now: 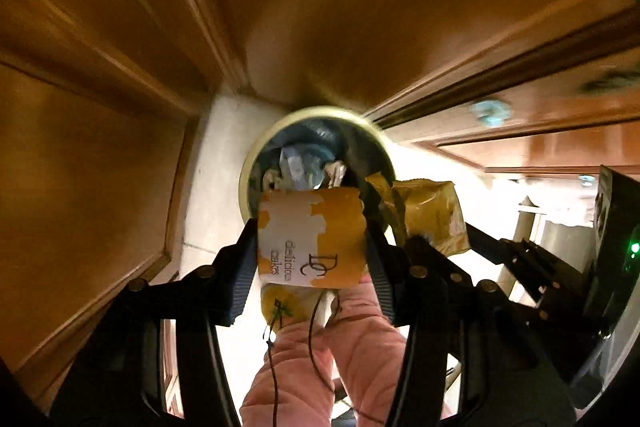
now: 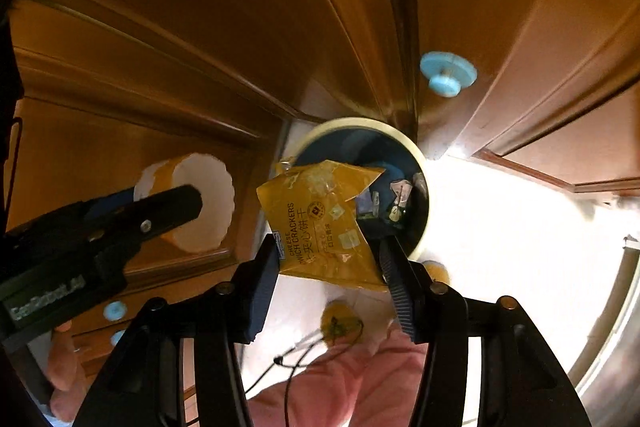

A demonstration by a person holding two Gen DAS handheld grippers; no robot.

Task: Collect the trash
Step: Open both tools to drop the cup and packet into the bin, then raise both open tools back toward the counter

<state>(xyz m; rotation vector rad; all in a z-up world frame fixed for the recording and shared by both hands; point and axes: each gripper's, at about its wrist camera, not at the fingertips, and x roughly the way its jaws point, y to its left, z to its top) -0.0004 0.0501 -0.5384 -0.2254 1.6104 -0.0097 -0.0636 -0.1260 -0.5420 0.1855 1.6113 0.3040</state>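
Here the left hand-held gripper (image 1: 312, 239) grips a yellow-white paper cup (image 1: 310, 235) above the round bin (image 1: 256, 163) on the floor. The right hand-held gripper (image 2: 330, 263) holds a yellow cracker wrapper (image 2: 320, 223) over the same bin.

yellow-and-white cake wrapper (image 1: 310, 235), yellow cracker packet (image 2: 324, 223), cream-rimmed bin (image 2: 422, 183).

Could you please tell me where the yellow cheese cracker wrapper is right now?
The cracker wrapper sits between the right gripper fingers, centre of the right wrist view, above the open trash bin, with the left gripper's cake cup to its left.
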